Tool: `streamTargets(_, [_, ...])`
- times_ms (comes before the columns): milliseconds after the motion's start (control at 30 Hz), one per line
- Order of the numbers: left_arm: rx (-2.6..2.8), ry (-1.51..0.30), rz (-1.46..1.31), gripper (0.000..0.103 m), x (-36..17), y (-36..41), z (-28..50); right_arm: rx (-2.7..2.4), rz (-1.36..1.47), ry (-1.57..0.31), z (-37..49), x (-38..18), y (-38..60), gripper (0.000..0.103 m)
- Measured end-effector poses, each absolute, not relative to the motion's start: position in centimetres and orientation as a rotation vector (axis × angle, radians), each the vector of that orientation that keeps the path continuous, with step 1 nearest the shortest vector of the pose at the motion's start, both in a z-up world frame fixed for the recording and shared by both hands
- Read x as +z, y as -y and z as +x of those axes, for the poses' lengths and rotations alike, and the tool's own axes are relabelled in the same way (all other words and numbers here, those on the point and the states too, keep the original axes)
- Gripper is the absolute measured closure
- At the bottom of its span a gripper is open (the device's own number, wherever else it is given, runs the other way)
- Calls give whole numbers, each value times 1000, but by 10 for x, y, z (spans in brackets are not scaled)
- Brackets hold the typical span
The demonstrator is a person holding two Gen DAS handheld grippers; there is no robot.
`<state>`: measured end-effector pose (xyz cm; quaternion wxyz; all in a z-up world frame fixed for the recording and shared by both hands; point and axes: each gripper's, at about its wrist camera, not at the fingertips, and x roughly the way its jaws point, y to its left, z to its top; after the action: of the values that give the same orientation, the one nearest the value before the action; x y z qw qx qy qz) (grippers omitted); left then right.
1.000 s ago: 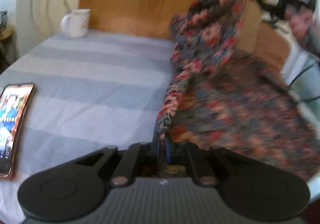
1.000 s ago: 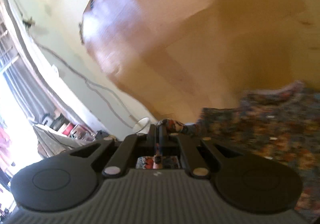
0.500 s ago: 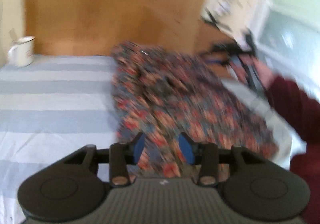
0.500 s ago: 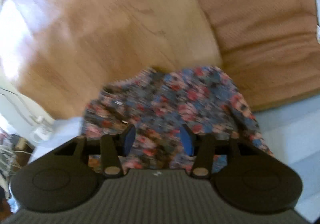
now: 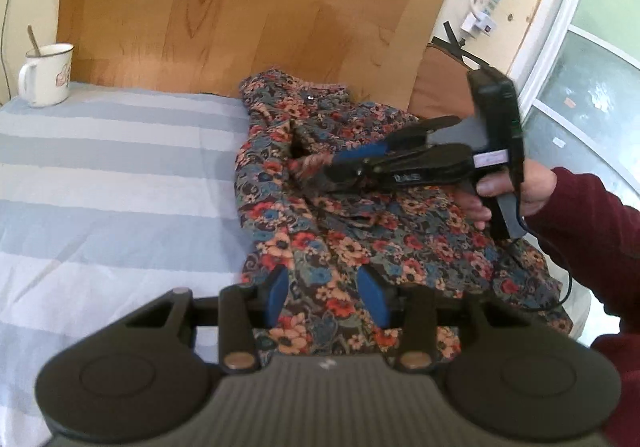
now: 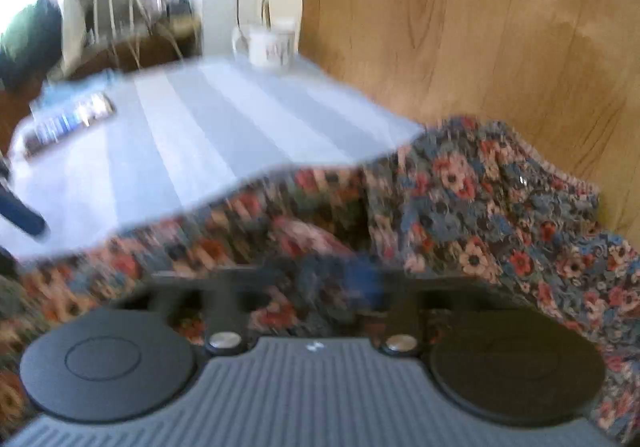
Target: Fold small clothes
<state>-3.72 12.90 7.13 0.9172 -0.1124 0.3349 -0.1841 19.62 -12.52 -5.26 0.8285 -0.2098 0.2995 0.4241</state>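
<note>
Floral garment, phone right-view only

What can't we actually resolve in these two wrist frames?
- Right wrist view: motion blur smears the right gripper; whether its pads pinch the floral garment is unreadable there.
- Left wrist view: the garment's near hem is hidden behind the left gripper body.
- Right wrist view: the phone screen is too blurred to read.
- Left wrist view: the mug print is too small.

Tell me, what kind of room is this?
Probably a bedroom at home: a striped sheet against a wooden headboard, a flowery garment lying on it, and a mug with a spoon in it.
</note>
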Motion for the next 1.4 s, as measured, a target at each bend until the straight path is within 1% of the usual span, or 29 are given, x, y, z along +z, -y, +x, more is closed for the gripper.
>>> streamTargets(133, [-392,-675,-234,64,74,-132,-37,912,-263,-612,199,-26,190,95])
streamTargets(200, [-399,-668,-228,63,75,-132,-32,864,-123,-576,194,-4,240,100])
streamTargets(233, [-398,-661,-219,61,76,-132,-29,834,-62,-553,191,5,264,100])
streamTargets(367, [-391,-604,-185,57,85,-130,-6,624,158,-418,176,34,361,100])
streamTargets(400, [-381,-584,-174,54,88,-131,3,541,217,-382,173,38,385,99])
streamTargets(433, [-370,-568,-161,51,91,-130,13,444,281,-363,171,39,406,95])
streamTargets(467, [-358,-550,-142,51,92,-130,24,373,328,-363,168,39,420,95])
streamTargets(500, [-340,-535,-128,51,93,-131,38,361,332,-365,165,37,422,95])
streamTargets(533, [-321,-534,-131,54,92,-134,54,387,303,-374,161,33,413,95])
streamTargets(600, [-304,-562,-181,57,88,-141,86,495,209,-453,156,18,372,91])
streamTargets(633, [-301,-579,-215,62,85,-142,101,564,175,-522,157,6,345,87])
streamTargets(667, [-302,-592,-243,63,81,-143,113,627,155,-593,159,-6,319,82])
streamTargets(700, [-303,-604,-269,65,78,-142,125,682,129,-659,162,-19,291,80])
streamTargets(733, [-304,-611,-286,66,74,-141,132,715,90,-695,163,-30,266,75])
streamTargets(800, [-305,-618,-309,66,67,-138,143,771,-12,-713,160,-41,221,54])
streamTargets(833, [-305,-623,-319,66,64,-136,147,792,-57,-719,160,-46,200,33])
streamTargets(867, [-304,-629,-328,66,61,-135,150,804,-110,-725,160,-52,182,26])
streamTargets(900, [-306,-635,-336,66,59,-134,152,816,-200,-724,159,-60,162,26])
streamTargets(933, [-309,-640,-341,66,57,-134,153,821,-293,-711,158,-66,151,28])
streamTargets(967, [-311,-643,-341,66,56,-133,154,817,-383,-694,156,-75,139,42])
streamTargets(1000, [-311,-646,-337,66,56,-132,155,824,-438,-676,156,-81,134,51])
streamTargets(1033, [-310,-646,-329,66,56,-131,155,859,-418,-663,159,-78,141,92])
streamTargets(1067, [-311,-643,-321,66,57,-131,155,855,-411,-682,165,-72,148,95])
streamTargets(1167, [-313,-627,-302,66,59,-133,154,808,-275,-635,170,-35,203,95])
streamTargets(1233, [-319,-625,-303,66,59,-133,158,737,-177,-593,173,-7,255,96])
streamTargets(1267, [-322,-627,-308,66,58,-133,161,683,-125,-567,177,7,286,101])
streamTargets(1367, [-348,-655,-327,66,51,-125,171,515,16,-459,181,39,372,100])
streamTargets(1400, [-369,-669,-325,71,48,-121,173,479,75,-418,180,47,399,100])
